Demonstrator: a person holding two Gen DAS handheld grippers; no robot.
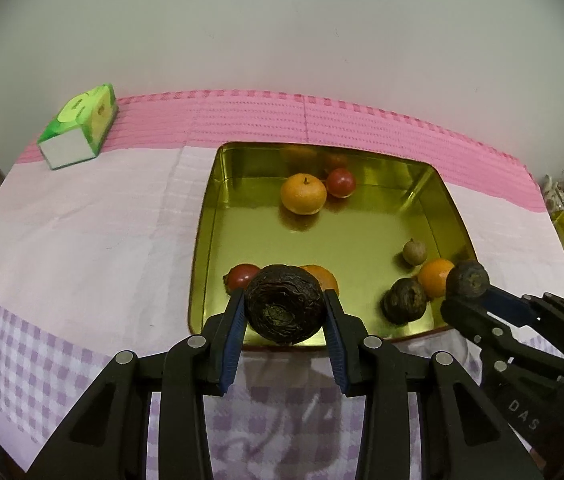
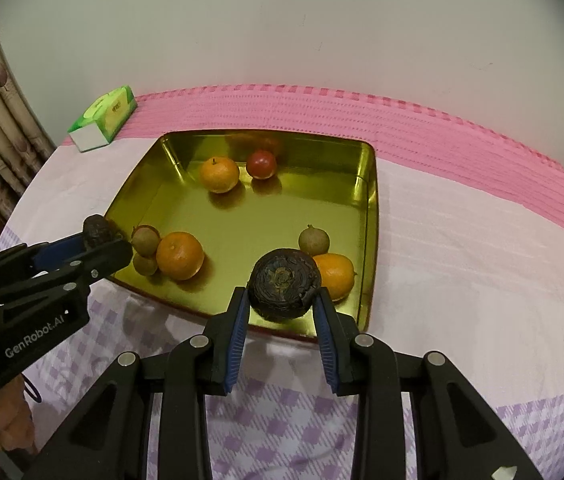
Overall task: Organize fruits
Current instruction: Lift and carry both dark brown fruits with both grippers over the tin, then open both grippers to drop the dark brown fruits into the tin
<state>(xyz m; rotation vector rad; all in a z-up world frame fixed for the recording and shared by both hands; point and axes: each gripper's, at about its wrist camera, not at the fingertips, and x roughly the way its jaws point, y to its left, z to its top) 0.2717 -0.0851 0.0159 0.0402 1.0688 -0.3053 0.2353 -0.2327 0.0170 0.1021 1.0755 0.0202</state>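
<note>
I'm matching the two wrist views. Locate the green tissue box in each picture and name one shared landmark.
Left wrist: green tissue box upper left, on the cloth's pink band, left of the gold tray.
Right wrist: tissue box upper left, beyond the tray's far-left corner.
Shared landmark: mandarin beside red fruit, far side of tray.
</note>
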